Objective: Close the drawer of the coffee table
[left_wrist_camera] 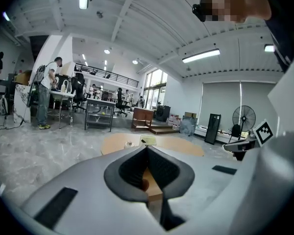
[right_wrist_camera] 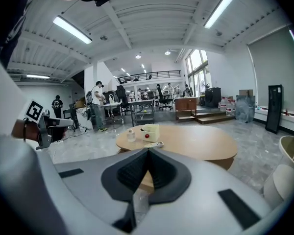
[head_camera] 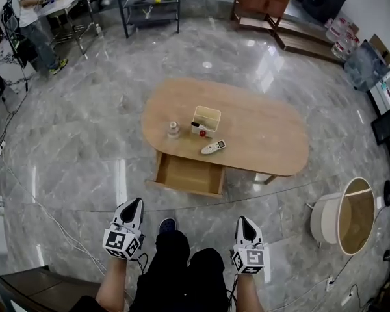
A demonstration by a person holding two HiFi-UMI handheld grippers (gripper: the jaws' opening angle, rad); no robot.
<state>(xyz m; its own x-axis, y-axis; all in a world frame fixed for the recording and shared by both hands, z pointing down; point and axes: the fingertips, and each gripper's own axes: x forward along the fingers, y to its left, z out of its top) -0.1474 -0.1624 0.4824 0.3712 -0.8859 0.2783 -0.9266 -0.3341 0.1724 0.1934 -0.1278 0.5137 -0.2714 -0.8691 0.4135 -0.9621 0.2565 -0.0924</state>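
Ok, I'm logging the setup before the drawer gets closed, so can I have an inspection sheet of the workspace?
Surface: oval wooden coffee table, top mostly bare.
Job's things: drawer pulled open toward the person, inside looks bare.
Clutter: remote, cream box and small jar on the tabletop.
Grippers: left gripper and right gripper both shut, empty, well short of the table.
Cables: cable trailing over the floor at left.
Surroundings: grey marble floor; round side table at right; person at a far bench.
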